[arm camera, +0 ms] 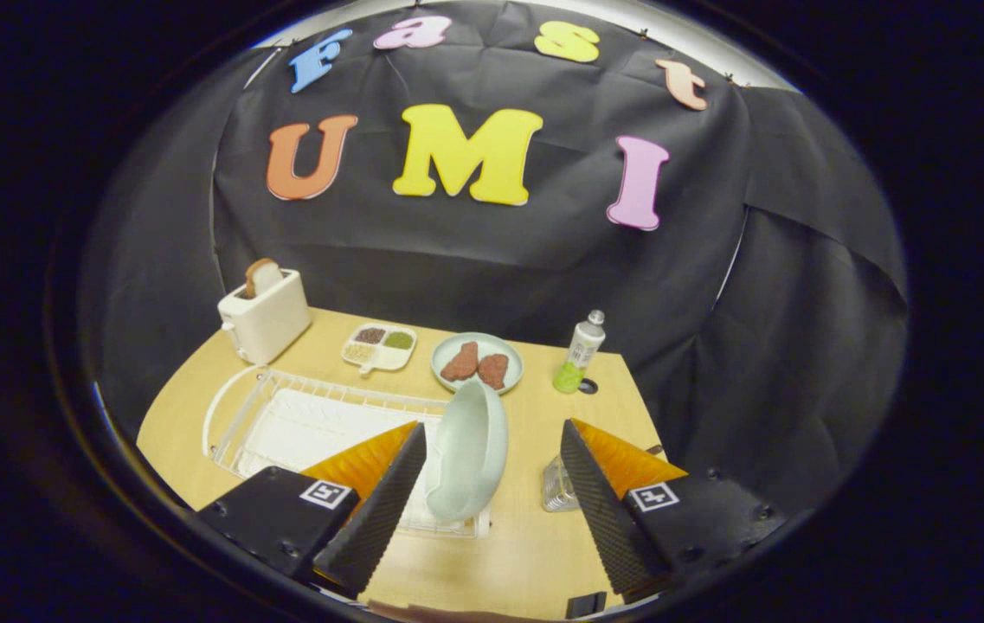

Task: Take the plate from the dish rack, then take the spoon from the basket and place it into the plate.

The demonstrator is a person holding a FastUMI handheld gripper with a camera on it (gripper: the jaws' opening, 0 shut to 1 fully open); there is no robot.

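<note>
Tongs (492, 484) spread wide around the upright plate (466, 454) in the rack (284, 415); closing off-centre could tip it or snag the rack's wires.

Light falls soft and even from above, and the counter (543, 536) glows warm and bright against the dim cloth wall (492, 251). A pale strip shines over the top of that wall. Shadows are faint and short: a small one sits under the plate (467, 450). No harsh glare, just a mild sheen on the plate's rim. Fisheye bending is strong, so the counter's edges curve hard. The middle is fairly sharp; the hand-held gripper (492, 493), fingers spread apart, looks slightly soft up close.
</note>
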